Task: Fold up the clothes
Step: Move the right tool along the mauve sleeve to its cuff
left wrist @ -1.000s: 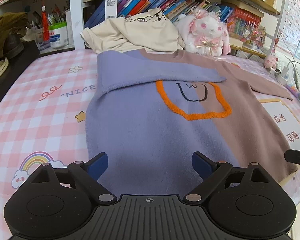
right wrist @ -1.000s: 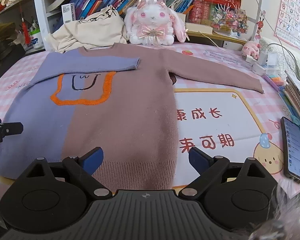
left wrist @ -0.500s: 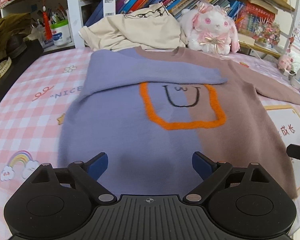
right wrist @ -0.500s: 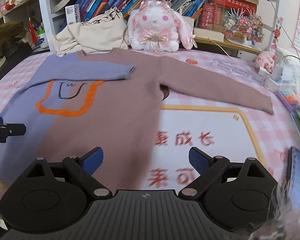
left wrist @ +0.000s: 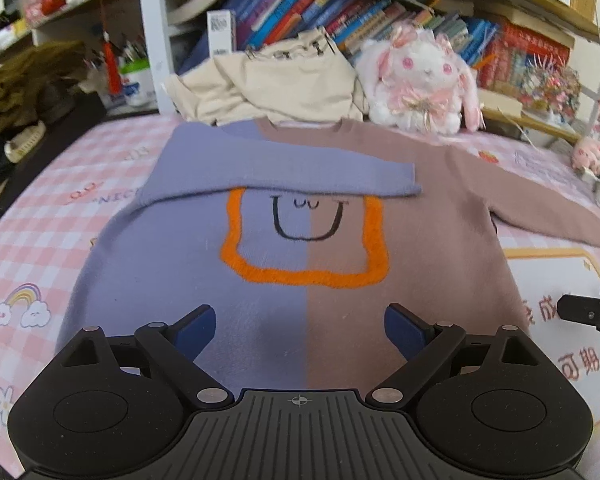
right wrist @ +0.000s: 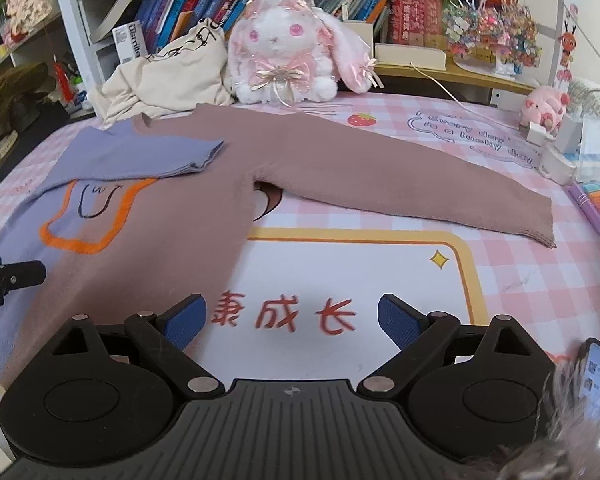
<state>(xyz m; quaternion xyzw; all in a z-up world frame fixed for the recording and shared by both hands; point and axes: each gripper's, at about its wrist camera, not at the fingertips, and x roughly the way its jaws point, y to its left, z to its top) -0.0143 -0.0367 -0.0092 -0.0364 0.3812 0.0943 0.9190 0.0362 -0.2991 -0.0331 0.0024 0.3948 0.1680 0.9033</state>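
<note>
A sweater point(left wrist: 300, 248), half lilac and half mauve with an orange outline on the chest, lies flat on the pink checked table. Its lilac sleeve point(left wrist: 260, 172) is folded across the chest. The mauve sleeve point(right wrist: 400, 176) stretches out to the right, cuff at the far right. My left gripper point(left wrist: 300, 326) hovers open over the sweater's lower hem, holding nothing. My right gripper point(right wrist: 292, 320) is open above the printed mat, right of the sweater's body and below the mauve sleeve. Each gripper's tip shows at the edge of the other view.
A cream garment point(left wrist: 276, 84) is piled at the back beside a plush rabbit point(right wrist: 288, 52). Bookshelves run behind them. A phone point(right wrist: 596, 384) lies at the near right; small boxes and stationery point(right wrist: 572, 148) crowd the right edge. Dark items point(left wrist: 16, 92) sit far left.
Both grippers have moved rightward and forward: the left now faces the sweater's middle seam, the right has left the hem and faces the mat and outstretched sleeve. The sweater has not moved.
</note>
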